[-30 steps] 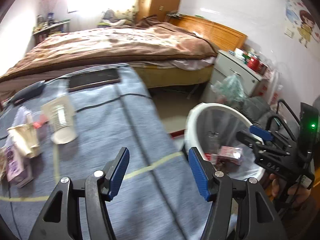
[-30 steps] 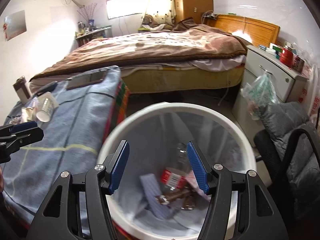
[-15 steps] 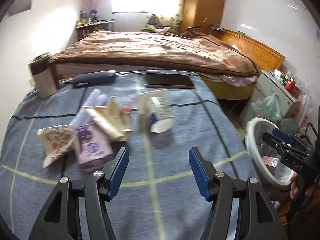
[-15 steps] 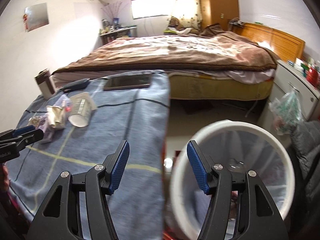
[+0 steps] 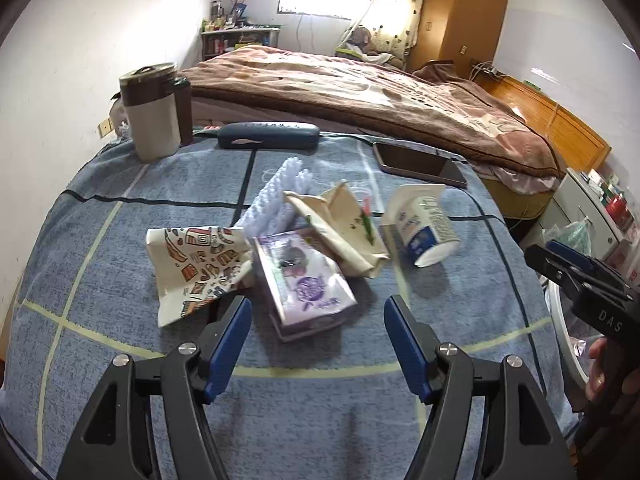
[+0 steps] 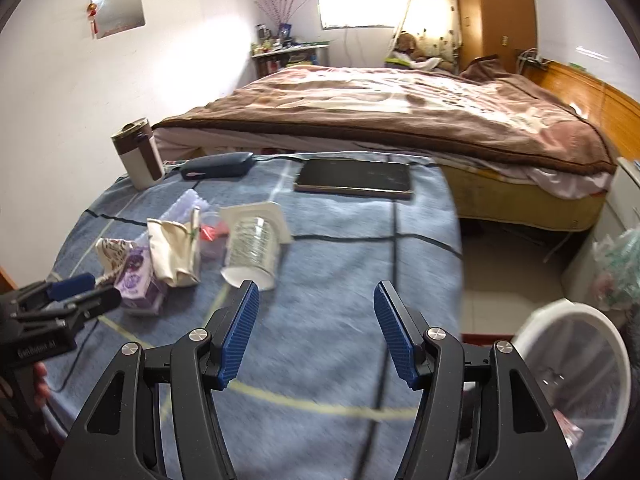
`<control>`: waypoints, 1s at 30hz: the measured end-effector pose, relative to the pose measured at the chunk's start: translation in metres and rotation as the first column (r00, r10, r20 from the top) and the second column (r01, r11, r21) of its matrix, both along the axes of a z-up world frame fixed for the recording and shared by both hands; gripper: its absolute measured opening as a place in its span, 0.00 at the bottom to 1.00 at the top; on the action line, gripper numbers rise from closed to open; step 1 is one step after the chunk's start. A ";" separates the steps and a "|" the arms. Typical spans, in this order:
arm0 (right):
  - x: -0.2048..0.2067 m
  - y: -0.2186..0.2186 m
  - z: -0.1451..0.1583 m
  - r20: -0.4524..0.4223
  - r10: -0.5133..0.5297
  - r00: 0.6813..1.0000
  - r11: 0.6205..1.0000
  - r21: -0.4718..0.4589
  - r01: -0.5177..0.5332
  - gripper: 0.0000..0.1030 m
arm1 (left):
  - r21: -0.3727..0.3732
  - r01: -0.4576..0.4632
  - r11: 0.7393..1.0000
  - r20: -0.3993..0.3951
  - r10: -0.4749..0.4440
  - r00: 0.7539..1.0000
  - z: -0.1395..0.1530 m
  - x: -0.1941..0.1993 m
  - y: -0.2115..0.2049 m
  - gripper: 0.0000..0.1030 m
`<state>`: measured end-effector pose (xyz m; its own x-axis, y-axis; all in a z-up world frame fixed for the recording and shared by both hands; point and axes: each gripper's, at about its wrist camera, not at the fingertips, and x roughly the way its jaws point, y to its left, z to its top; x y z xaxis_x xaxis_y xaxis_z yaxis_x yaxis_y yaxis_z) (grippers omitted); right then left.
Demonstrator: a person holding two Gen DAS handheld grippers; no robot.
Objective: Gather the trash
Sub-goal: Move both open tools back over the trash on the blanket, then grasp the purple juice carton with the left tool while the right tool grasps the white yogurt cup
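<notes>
Left gripper (image 5: 318, 340) jaws just widened, empty, purple tissue pack (image 5: 306, 280) mid-frame; right gripper (image 6: 316, 330) released, empty, over blue cloth-covered table (image 6: 340, 280).

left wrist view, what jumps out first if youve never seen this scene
A heap of trash in the middle of the blue checked cloth: a purple tissue pack, a patterned paper bag to its left, and a tipped plastic cup to its right. The open left gripper hovers empty just before the pack, and a brown-blanketed bed fills the background.
</notes>
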<state>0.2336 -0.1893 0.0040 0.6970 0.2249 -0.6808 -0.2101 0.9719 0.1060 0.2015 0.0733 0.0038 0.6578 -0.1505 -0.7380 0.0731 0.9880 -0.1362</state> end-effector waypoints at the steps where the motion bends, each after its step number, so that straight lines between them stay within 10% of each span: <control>1: 0.003 0.004 -0.001 -0.006 0.005 1.000 1.000 -0.004 -0.005 0.60 | -0.012 0.000 1.000 0.000 0.000 1.000 0.000 0.002 0.002 0.70; 30: 0.064 0.059 -0.028 -0.125 0.036 0.992 0.997 -0.057 -0.043 0.62 | -0.030 -0.055 0.998 -0.116 0.051 0.992 -0.037 0.052 0.014 0.73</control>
<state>0.2978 -0.1298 -0.0240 0.5983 0.2070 -0.7741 -0.2372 0.9685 0.0757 0.2537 0.0872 -0.0335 0.5762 -0.1437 -0.8045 0.0028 0.9848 -0.1739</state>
